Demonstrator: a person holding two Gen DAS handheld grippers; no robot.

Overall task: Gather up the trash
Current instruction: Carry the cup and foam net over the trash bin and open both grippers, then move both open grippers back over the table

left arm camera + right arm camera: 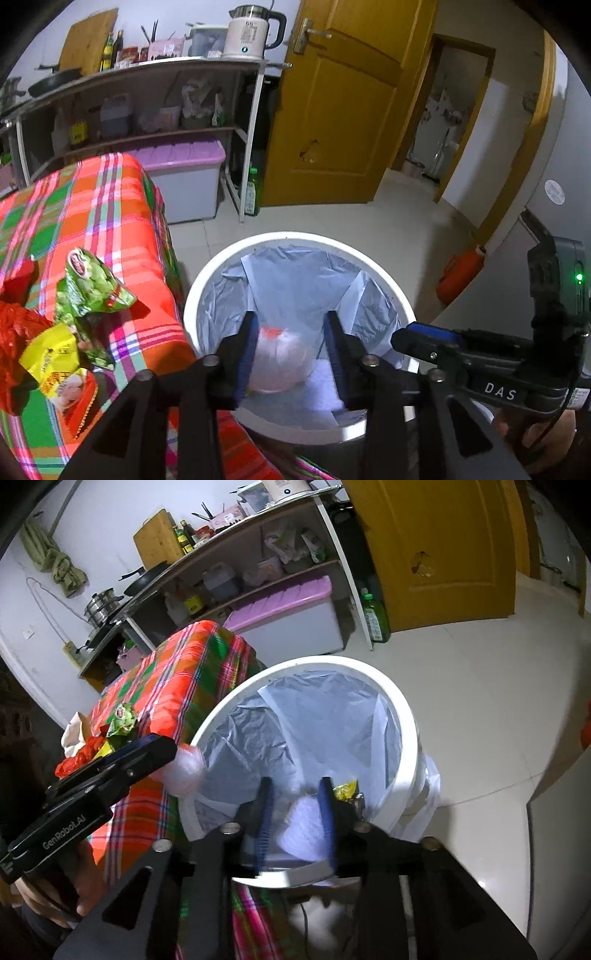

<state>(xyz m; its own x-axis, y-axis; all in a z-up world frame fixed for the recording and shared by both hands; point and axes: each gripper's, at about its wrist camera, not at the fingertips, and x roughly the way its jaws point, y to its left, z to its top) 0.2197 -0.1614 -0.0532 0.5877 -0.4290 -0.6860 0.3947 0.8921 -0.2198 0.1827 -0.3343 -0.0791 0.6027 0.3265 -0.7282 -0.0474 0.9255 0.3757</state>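
A white bin (207,273) lined with a plastic bag (295,273) is seen beside the plaid-covered surface (110,206). Over it, a crumpled clear bag (280,362) is gripped by the left gripper (291,354). The right gripper (295,812) is parted, holding nothing. Wrappers (92,291) lie on the surface; shelves (147,92) stand behind.

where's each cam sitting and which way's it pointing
Left wrist: sits on the left gripper, looks down into the trash bin; the right gripper enters at right.
Right wrist: sits on the right gripper, over the bin's near rim; the left gripper enters at left.
Shared: bin, plaid cloth, green wrapper.
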